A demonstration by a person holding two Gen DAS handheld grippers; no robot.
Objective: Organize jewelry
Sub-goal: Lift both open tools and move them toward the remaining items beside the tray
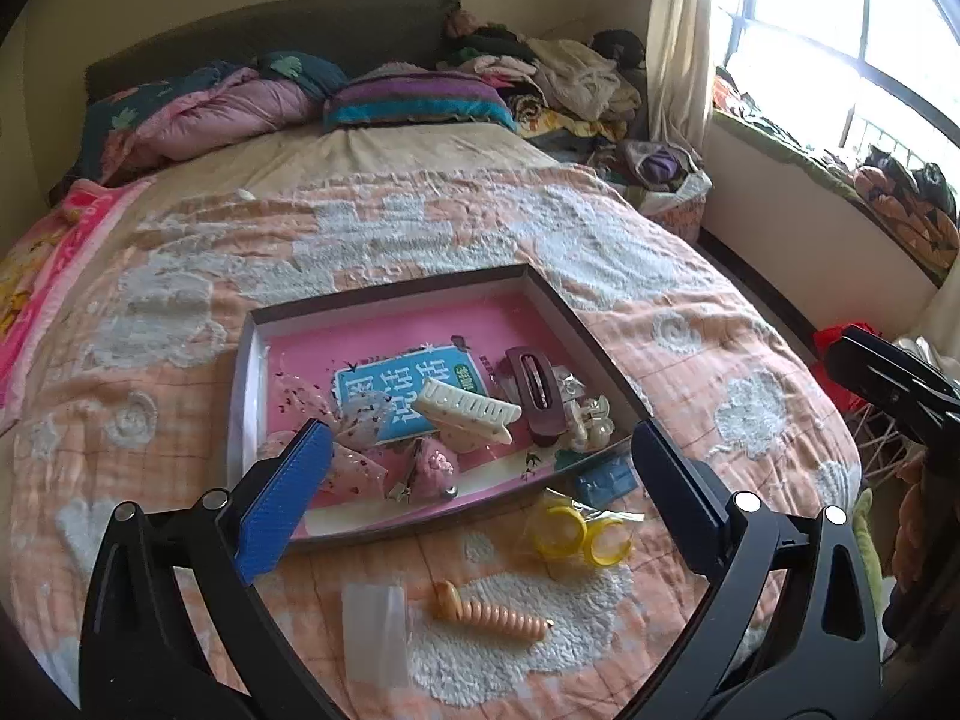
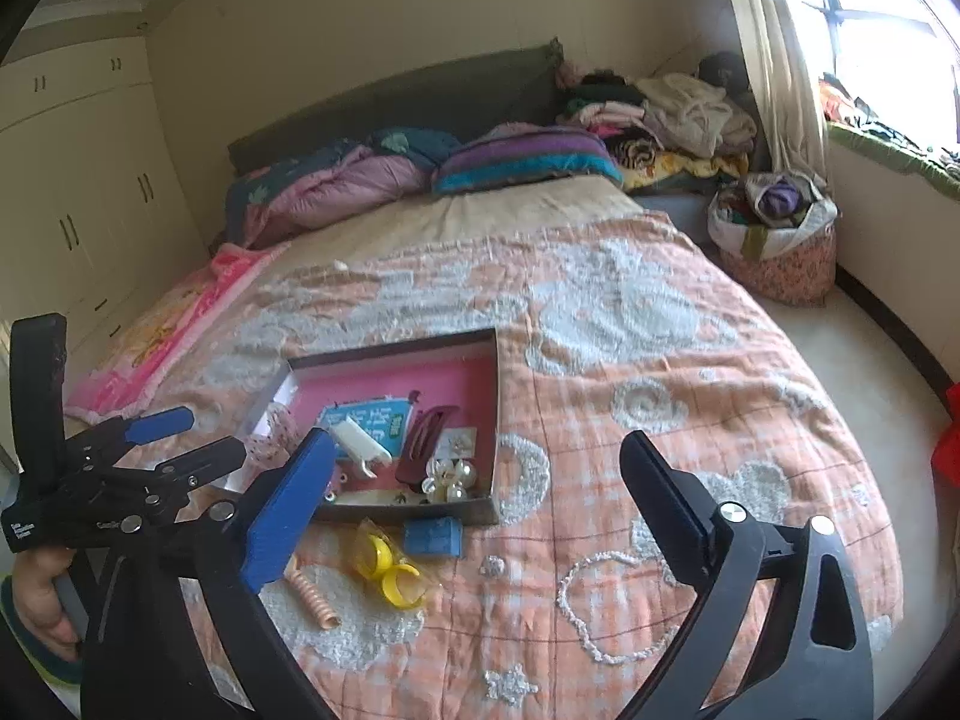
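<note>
A shallow box with a pink floor (image 1: pixel 384 330) (image 2: pixel 474 384) lies on the bed and holds a white claw clip (image 1: pixel 465 411), a maroon clip (image 1: pixel 534 384), pearl pieces (image 1: pixel 591 420) and pink bits. In front of it lie yellow rings in a clear bag (image 1: pixel 576 531) (image 2: pixel 390 567), a small blue box (image 1: pixel 606 480) (image 2: pixel 432 537), a peach spiral hair tie (image 1: pixel 492 609) (image 2: pixel 312 597) and a clear packet (image 1: pixel 375 633). My left gripper (image 1: pixel 474 480) is open and empty above the box's near edge. My right gripper (image 2: pixel 480 492) is open and empty, to the right of the left one (image 2: pixel 180 438).
The bed wears an orange and white quilt (image 2: pixel 660 360). Folded duvets and a pillow (image 1: pixel 414 99) lie at its head, with piled clothes (image 1: pixel 570 78) beside. A laundry basket (image 2: pixel 780 240) stands on the floor by the window. Wardrobes (image 2: pixel 78 192) line the left wall.
</note>
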